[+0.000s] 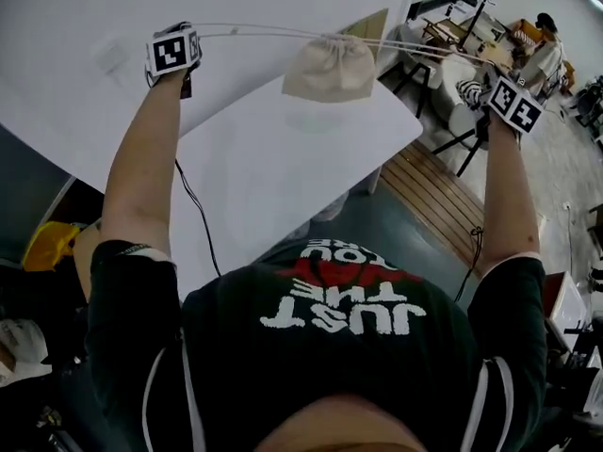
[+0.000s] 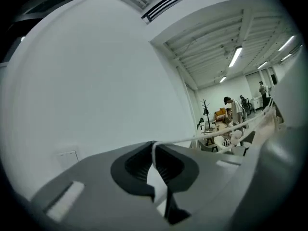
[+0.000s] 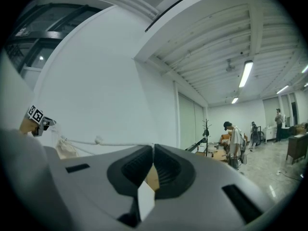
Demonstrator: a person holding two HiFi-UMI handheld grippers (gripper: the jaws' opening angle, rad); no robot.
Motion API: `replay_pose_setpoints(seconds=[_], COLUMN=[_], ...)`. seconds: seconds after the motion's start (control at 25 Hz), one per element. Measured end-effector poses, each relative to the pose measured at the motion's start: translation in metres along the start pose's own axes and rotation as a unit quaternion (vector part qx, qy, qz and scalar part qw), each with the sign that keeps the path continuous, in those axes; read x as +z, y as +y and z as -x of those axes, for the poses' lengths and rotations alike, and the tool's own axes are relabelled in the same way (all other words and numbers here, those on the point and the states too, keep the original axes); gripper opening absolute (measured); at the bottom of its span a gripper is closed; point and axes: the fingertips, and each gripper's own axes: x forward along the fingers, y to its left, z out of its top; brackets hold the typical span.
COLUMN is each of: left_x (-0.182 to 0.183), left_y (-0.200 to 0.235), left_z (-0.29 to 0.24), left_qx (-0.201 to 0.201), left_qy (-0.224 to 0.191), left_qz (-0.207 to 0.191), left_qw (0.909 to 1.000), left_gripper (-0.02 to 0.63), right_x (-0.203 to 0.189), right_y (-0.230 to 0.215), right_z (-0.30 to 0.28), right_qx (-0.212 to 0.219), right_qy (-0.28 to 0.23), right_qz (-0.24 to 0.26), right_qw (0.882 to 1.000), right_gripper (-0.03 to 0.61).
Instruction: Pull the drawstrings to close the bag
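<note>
The bag [image 1: 330, 69] sits at 12 o'clock in the head view, slung on its drawstrings [image 1: 254, 32] between the two claws, and it seems to hang just clear of the white tabletop [image 1: 283, 168], which carries its shadow. The left claw [image 2: 154, 148], out at 10 o'clock, is closed on one white cord that leaves its tips and runs away towards 2 o'clock. The right claw [image 3: 153, 149], out at 2 o'clock, is clamped on the other cord, which runs off to 9 o'clock past a small knot to the bag.

Both cords look taut and the bag's mouth is already bunched into a tight gather, so the closing looks all but finished. What may be left is a last firm tug, then setting the bag down and letting go.

A cable [image 1: 193, 210] trails from the left claw across the tabletop. Chairs [image 1: 459, 111] crowd near the right claw, with people [image 3: 233, 138] further off. Nothing lies between the claws.
</note>
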Motion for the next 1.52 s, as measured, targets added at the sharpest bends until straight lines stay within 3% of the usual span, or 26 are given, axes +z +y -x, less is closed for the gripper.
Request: replay_pose_setpoints(seconds=[0.56, 0.84, 1.2, 1.52], left_x=[-0.078, -0.110, -0.233, -0.332], left_y=[-0.011, -0.017, -0.037, -0.046], left_z=[-0.066, -0.071, -0.018, 0.060], left_qx=[-0.005, 0.000, -0.014, -0.023], left_qy=[0.069, 0.086, 0.164, 0.206], left_qz=[-0.005, 0.002, 0.047, 0.104], left_qw=[0.9976, 0.9963, 0.9853, 0.9727], left_gripper=[0.007, 0.006, 0.008, 0.008], right_x=[-0.066, -0.104, -0.215, -0.291], right_y=[0.003, 0.015, 0.048, 0.060], right_z=[-0.070, -0.079, -0.037, 0.023], right_qx=[0.014, 0.026, 0.053, 0.077], right_qy=[0.063, 0.092, 0.185, 0.224], right_qz=[-0.003, 0.001, 0.012, -0.025], right_qw=[0.998, 0.995, 0.981, 0.971], right_gripper=[0.012, 0.012, 0.012, 0.012])
